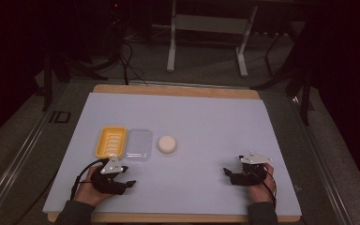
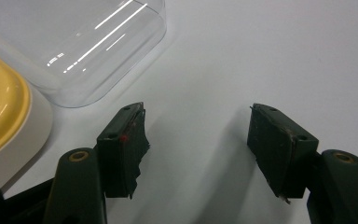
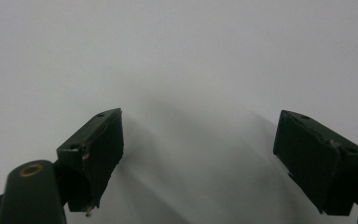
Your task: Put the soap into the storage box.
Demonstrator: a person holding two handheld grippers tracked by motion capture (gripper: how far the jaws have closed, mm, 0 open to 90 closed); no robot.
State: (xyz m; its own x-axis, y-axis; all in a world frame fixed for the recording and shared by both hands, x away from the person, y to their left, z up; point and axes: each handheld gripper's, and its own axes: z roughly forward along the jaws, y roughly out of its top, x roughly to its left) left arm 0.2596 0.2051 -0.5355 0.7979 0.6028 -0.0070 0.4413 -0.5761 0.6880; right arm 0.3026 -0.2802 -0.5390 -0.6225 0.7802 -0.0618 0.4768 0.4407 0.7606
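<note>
The left gripper (image 1: pixel 124 183) rests on the white sheet (image 1: pixel 206 122) at the near left, held in the person's left hand (image 1: pixel 91 187). In the left gripper view its jaws stand apart with a clear gap, and nothing is between them; only the bare sheet shows there. Just beyond this gripper, on the far side, lie the yellow tray (image 1: pixel 110 141) and the clear lid (image 1: pixel 138 145), side by side and touching or almost touching, the tray to the left. In the left gripper view the lid (image 2: pixel 74 46) is just ahead of the left jaw and the tray (image 2: pixel 0 112) is at the left edge. The round white soap (image 1: pixel 167 144) lies just right of the lid, apart from it.

The right gripper (image 1: pixel 229 174) rests at the near right, well apart from these things. Its jaws are also apart, with nothing between them.
</note>
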